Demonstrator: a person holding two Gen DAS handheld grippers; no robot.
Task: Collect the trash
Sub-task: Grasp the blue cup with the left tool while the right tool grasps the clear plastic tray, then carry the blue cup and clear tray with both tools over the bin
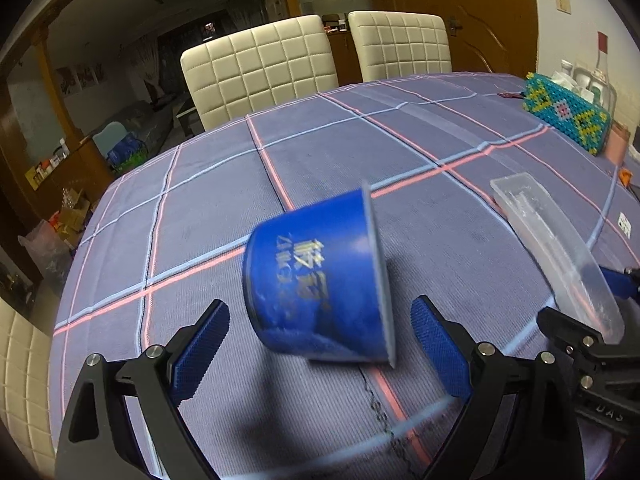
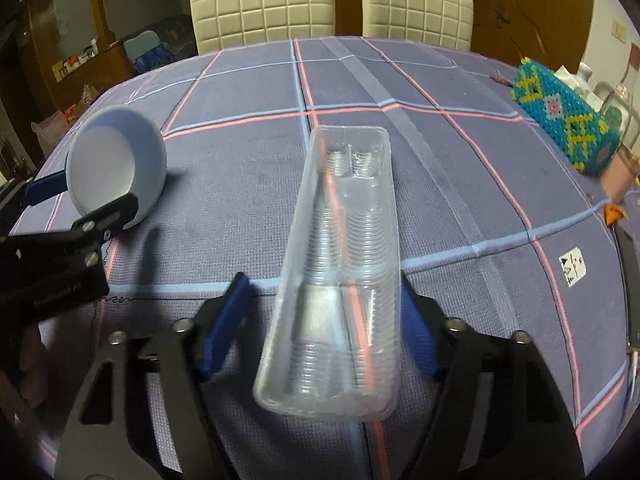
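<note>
Early days on this one as far as I can tell: the blue cup lies on its side on the plaid-covered desk, sitting between the wide-open jaws of the left claw with neither pad touching it. The clear plastic tray sits between the right claw pads, but whether they actually pinch it I can't tell. No bin in sight, so both still need collecting; the cup has gold Chinese characters plus blurry Latin letters I can't read.
</note>
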